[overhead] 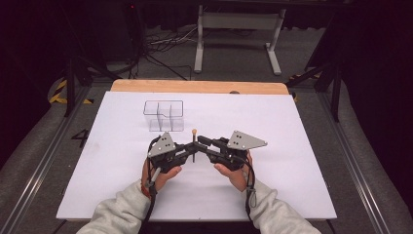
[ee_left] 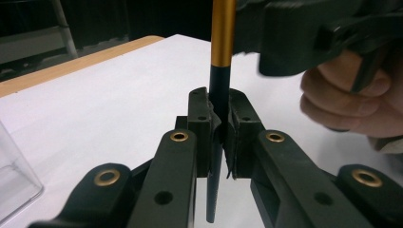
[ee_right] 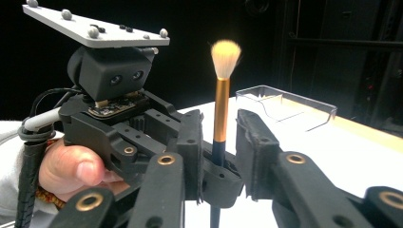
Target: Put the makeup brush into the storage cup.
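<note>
brush (ee_right: 221,111) upright, bristles up | left tongs (ee_left: 219,124) clamp handle | right tongs (ee_right: 219,156) released

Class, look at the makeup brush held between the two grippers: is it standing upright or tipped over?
Upright. The makeup brush stands vertically with its bristles on top, its dark handle clamped in the left gripper above the table.

Left gripper (overhead: 191,152) and right gripper (overhead: 199,146): black bodies, black jaws with brass rivets, grey three-cornered plate studded with silver balls on each, black ribbed cables trailing. Light grey sleeves (overhead: 122,207); beaded wristband (ee_right: 45,195).
</note>
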The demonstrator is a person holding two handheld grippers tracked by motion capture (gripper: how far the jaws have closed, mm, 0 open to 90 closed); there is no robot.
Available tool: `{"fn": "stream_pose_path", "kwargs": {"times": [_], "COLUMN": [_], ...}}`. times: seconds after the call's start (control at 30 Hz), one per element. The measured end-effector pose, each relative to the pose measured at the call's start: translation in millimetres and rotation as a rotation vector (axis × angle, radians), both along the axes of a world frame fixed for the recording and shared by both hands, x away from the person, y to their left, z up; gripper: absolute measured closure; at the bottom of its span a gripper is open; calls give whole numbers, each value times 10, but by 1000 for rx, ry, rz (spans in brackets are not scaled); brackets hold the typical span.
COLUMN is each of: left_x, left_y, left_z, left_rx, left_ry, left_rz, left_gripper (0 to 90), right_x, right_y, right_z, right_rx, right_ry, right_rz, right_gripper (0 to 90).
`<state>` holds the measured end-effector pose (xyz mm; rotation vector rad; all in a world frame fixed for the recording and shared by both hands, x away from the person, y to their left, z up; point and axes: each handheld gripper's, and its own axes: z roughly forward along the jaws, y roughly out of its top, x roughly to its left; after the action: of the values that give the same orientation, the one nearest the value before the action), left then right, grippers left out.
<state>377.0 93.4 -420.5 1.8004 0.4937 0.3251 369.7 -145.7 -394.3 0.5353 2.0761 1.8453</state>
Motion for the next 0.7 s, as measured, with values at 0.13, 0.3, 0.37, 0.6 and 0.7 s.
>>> {"fn": "stream_pose_path", "kwargs": {"times": [0.13, 0.3, 0.37, 0.6, 0.7], "left_x": [17, 36, 44, 45, 46], "left_y": [34, 80, 93, 111, 130], "left_z": [-4, -13, -15, -9, 4], "left_rx": [12, 20, 14, 27, 35], "left_ry": [-5, -7, 3, 1, -8], "left_rz": [16, 24, 39, 57, 65], "left_gripper": [824, 824, 824, 825, 825], "right_x": [-35, -57, -57, -57, -67], "right_y": [-28, -92, -125, -235, -267], "right_z": [52, 103, 120, 151, 150], "right_rx": [-40, -78, -85, -110, -134], "right_ry": [-40, -79, -86, -79, -90], "right_rz": [-29, -71, -82, -144, -170], "right_gripper": [655, 611, 590, 477, 431]}}
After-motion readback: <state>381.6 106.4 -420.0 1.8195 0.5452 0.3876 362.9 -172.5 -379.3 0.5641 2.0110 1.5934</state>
